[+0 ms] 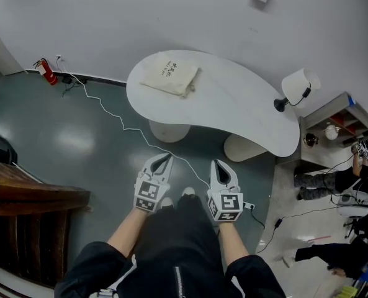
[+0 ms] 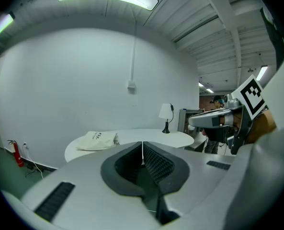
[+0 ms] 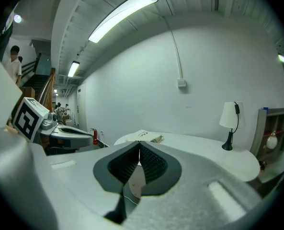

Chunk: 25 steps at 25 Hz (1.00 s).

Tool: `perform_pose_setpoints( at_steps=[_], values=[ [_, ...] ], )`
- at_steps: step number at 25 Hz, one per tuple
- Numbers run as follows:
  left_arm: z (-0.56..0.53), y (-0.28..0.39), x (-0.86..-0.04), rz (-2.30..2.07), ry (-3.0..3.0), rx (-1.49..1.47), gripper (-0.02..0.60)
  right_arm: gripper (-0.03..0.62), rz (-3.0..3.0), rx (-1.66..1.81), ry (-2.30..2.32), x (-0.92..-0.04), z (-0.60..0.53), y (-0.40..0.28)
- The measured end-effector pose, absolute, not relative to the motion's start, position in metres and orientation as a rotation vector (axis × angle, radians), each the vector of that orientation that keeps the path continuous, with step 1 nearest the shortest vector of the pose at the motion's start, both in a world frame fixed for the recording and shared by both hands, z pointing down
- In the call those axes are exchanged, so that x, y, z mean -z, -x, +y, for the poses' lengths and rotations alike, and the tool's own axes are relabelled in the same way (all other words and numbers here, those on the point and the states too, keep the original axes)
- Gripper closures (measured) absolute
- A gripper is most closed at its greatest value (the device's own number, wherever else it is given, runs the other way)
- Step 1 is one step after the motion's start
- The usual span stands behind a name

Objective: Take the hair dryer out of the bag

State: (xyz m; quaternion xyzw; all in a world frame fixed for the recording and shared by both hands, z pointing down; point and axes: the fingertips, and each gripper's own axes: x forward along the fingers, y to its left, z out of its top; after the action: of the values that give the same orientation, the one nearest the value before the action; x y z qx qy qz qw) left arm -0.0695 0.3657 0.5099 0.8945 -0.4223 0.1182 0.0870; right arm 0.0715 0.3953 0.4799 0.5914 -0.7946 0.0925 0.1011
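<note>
A cream cloth bag (image 1: 170, 77) lies flat on the far left part of a white curved table (image 1: 233, 113); the bag (image 2: 97, 140) also shows in the left gripper view, and the bag (image 3: 144, 136) just past the jaw tips in the right gripper view. No hair dryer is visible. My left gripper (image 1: 165, 158) and right gripper (image 1: 219, 164) are held side by side over the floor, well short of the table, both shut with nothing between the jaws. In the gripper views the left gripper (image 2: 142, 143) and right gripper (image 3: 140, 143) point toward the table.
A white table lamp (image 1: 297, 87) stands at the table's right end. A white cable (image 1: 125, 126) runs across the dark floor under the table. A wooden stair rail (image 1: 22, 197) is at left, shelves (image 1: 339, 120) and a seated person (image 1: 332, 179) at right, a fire extinguisher (image 1: 46, 71) by the wall.
</note>
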Motion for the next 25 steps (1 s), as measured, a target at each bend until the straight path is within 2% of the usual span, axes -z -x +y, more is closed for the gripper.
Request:
perform_pose_setpoints(
  at_steps=[9, 25],
  values=[
    [0.344, 0.053, -0.519, -1.242, -2.638, -0.372, 0.566, 0.589, -2.36, -0.329, -1.709, -0.492, 0.365, -0.078],
    [0.197, 0.034, -0.507, -1.369, -2.593, -0.45, 0.566, 0.589, -2.454, -0.335, -1.614, -0.491, 0.206, -0.107]
  ],
)
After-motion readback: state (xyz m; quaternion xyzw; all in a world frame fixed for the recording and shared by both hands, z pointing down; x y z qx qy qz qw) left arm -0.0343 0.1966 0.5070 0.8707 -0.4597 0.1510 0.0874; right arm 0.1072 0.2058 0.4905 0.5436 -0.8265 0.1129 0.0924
